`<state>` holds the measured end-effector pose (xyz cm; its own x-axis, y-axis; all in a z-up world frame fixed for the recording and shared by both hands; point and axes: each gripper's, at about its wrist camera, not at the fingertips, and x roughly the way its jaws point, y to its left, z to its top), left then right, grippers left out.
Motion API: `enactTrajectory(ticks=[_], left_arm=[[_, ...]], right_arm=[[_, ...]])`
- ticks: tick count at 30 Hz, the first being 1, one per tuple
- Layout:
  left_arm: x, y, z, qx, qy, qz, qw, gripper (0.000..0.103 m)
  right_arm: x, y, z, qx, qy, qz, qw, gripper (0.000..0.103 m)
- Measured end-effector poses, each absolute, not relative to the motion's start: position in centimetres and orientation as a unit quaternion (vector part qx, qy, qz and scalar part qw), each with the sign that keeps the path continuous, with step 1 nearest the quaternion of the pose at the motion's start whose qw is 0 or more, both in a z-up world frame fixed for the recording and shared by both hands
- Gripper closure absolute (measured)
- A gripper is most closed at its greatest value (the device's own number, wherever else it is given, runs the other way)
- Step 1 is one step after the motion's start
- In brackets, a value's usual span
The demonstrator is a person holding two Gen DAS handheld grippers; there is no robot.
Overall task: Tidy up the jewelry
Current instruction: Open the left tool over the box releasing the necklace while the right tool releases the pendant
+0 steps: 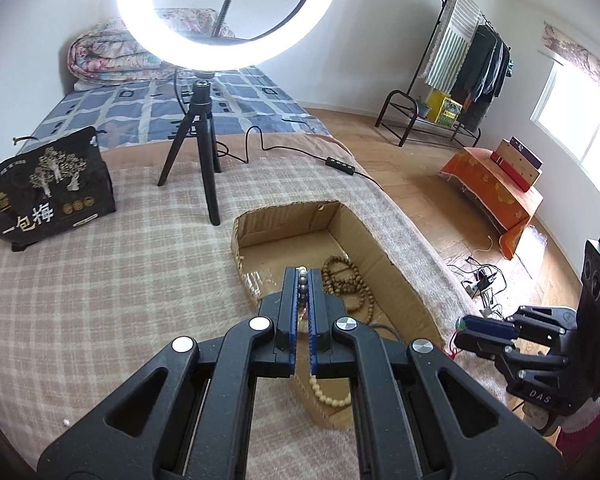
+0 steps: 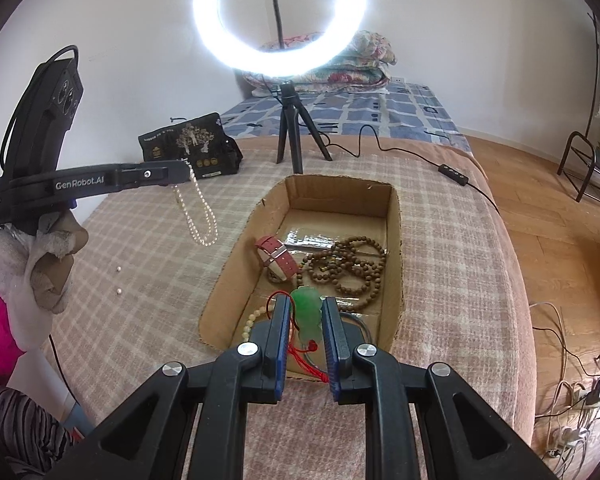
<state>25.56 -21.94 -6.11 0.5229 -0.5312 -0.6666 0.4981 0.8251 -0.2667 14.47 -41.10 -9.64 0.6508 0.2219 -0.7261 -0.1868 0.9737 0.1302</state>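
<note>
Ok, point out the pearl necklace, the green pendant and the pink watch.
pearl necklace (image 2: 204, 222): right wrist view, on the hanging loop's right strand.
green pendant (image 2: 307, 310): right wrist view, on the stone's middle.
pink watch (image 2: 278, 258): right wrist view, on its strap.

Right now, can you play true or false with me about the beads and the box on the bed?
1. The left gripper holds a white pearl necklace hanging in the air. True.
2. The open brown cardboard box has nothing in it. False: a brown wooden bead strand and a pink-strapped watch lie inside.
3. The right gripper holds a green jade pendant. True.
4. The white ring light is switched off. False: it glows.
</note>
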Motion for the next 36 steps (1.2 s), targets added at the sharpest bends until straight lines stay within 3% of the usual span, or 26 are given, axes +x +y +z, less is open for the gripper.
enactTrajectory(ticks=[32, 36], left_arm=[[32.5, -26.7, -9.6, -0.007, 0.405, -0.275, 0.872, 0.101], [32.5, -26.8, -9.4, -0.002, 0.405, -0.274, 0.872, 0.101]], right_arm=[[18.9, -42.3, -13.9, 0.043, 0.43, 0.118, 0.894, 0.087], [18.8, -42.0, -13.8, 0.039, 0.424, 0.117, 0.897, 0.071]])
